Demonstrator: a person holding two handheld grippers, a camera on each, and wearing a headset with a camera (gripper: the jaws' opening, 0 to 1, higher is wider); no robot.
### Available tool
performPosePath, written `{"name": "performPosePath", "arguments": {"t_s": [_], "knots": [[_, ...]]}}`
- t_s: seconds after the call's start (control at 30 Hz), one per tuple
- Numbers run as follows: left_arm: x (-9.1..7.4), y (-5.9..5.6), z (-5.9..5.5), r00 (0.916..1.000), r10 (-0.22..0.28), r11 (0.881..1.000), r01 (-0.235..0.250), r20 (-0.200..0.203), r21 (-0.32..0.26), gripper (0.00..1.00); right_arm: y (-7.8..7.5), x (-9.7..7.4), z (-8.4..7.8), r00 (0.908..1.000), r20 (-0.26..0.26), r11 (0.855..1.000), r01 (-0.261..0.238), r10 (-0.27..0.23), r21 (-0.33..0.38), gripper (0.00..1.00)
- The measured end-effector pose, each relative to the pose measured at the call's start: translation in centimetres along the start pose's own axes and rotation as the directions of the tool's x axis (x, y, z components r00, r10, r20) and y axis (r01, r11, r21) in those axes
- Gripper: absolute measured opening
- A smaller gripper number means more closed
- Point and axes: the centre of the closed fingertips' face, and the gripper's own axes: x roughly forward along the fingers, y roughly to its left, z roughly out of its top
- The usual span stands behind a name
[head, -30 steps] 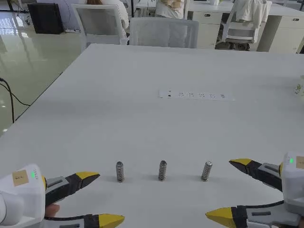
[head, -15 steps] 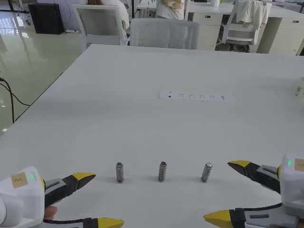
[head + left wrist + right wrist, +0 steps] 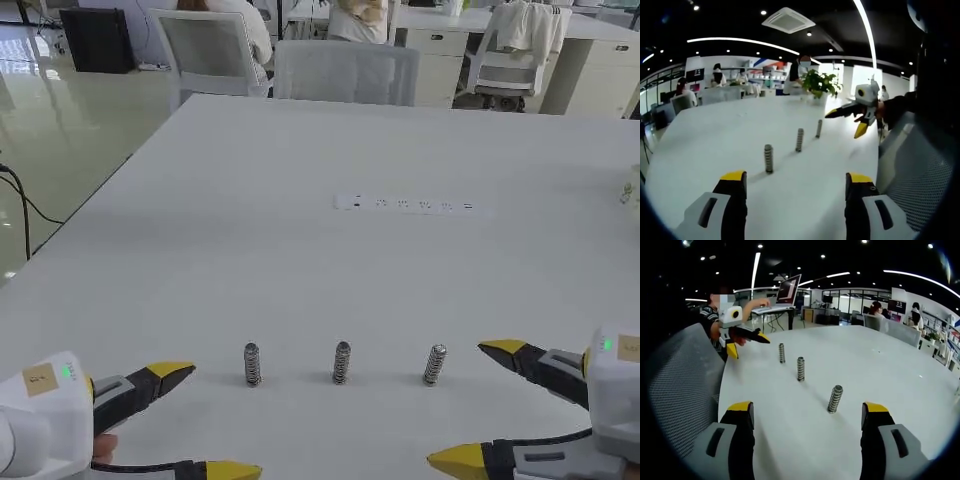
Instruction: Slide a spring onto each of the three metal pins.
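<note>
Three silver coiled metal springs (image 3: 342,362) stand upright in a row on the white table (image 3: 320,270), apparently all fitted; yellow-tipped left gripper (image 3: 205,420) and right gripper (image 3: 478,403) gape wide, empty.

Near spring (image 3: 835,399), middle spring (image 3: 800,369), far spring (image 3: 781,353) standing in row on white desk (image 3: 880,365). Right tool (image 3: 807,407) jaws apart, empty. Left tool (image 3: 747,344) beyond, jaws apart.

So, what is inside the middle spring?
The middle spring stands upright on the white table. Its close coils cover the core, so whatever is within cannot be seen.
</note>
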Motion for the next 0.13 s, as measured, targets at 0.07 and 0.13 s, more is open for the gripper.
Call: {"name": "performPosePath", "arguments": {"t_s": [0.07,0.13], "knots": [[0.01,0.04,0.04,1.0,0.003,1.0,-0.003,0.001,-0.001,0.78,-0.04,-0.02,-0.03,1.0,0.0,1.0,0.002,-0.002,0.002,0.89],[0.01,0.06,0.03,1.0,0.004,1.0,-0.004,0.001,-0.002,0.78,-0.05,-0.04,-0.07,1.0,-0.001,1.0,0.003,-0.003,0.004,0.89]]}}
